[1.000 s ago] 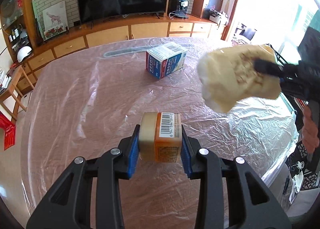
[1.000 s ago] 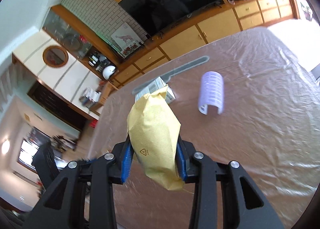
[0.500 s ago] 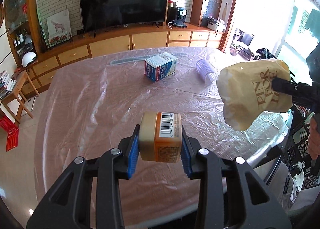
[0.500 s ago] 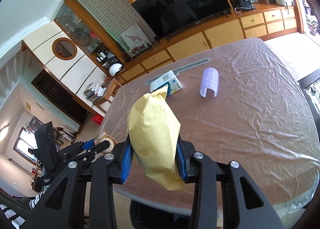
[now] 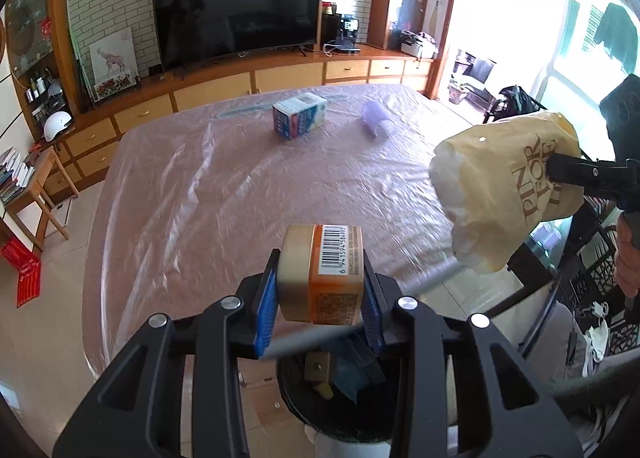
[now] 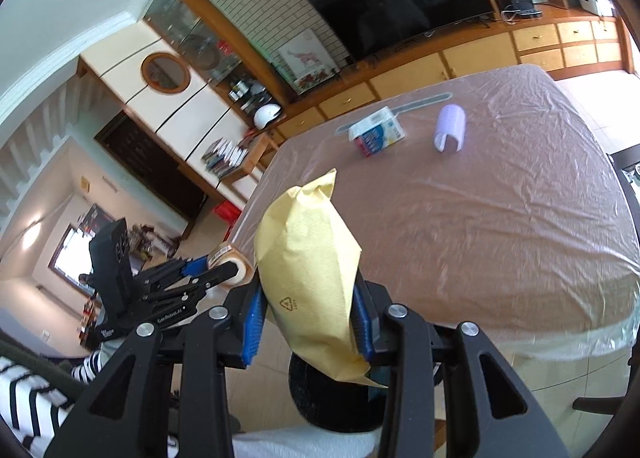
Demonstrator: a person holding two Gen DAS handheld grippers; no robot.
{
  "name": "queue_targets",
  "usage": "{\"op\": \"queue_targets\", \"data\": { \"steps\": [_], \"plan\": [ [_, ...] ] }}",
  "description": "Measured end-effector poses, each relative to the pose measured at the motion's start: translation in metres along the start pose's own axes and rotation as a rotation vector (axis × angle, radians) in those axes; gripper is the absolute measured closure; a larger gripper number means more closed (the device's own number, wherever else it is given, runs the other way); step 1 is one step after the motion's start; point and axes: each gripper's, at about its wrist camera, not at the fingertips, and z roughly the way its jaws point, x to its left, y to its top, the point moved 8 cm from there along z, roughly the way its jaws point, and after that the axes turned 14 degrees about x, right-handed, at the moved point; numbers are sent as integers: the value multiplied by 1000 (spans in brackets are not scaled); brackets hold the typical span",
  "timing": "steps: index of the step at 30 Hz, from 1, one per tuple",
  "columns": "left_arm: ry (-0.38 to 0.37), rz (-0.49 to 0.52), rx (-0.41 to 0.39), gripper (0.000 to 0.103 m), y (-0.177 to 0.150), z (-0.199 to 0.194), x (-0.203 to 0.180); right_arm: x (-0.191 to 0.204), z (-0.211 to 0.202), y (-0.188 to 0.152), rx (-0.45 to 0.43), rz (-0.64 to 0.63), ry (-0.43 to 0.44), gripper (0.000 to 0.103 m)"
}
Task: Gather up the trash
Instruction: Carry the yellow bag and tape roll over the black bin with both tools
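My left gripper point(image 5: 320, 298) is shut on a small orange-labelled tub with a barcode point(image 5: 326, 274). It holds the tub just above a black trash bin point(image 5: 340, 398) that has scraps inside. My right gripper point(image 6: 306, 322) is shut on a yellow paper bag point(image 6: 308, 278), also over the bin point(image 6: 324, 406). The bag shows in the left wrist view point(image 5: 508, 186) at the right. The left gripper and tub show in the right wrist view point(image 6: 228, 258). A blue and white carton point(image 5: 298, 120) and a lilac plastic roll point(image 5: 376, 118) lie on the far part of the table.
The table point(image 5: 240, 186) is covered in clear plastic film. A flat grey strip point(image 6: 420, 102) lies behind the carton. A TV point(image 5: 236, 14) and wooden cabinets stand behind it. A black chair point(image 5: 580, 282) stands at the right, and a small wooden side table point(image 5: 36, 182) at the left.
Both grippers have pulled back from the table with their loads. They now sit past its near edge, and the trash bin has come into view below them.
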Motion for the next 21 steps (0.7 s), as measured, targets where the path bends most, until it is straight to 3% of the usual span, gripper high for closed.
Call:
{"op": "queue_targets", "data": {
  "steps": [12, 21],
  "plan": [
    [-11, 64, 100, 65, -61, 4, -34, 18, 21, -69, 180, -102, -74, 67],
    [-13, 47, 169, 65, -88, 25, -41, 7, 51, -102, 271, -89, -116, 67]
  ]
}}
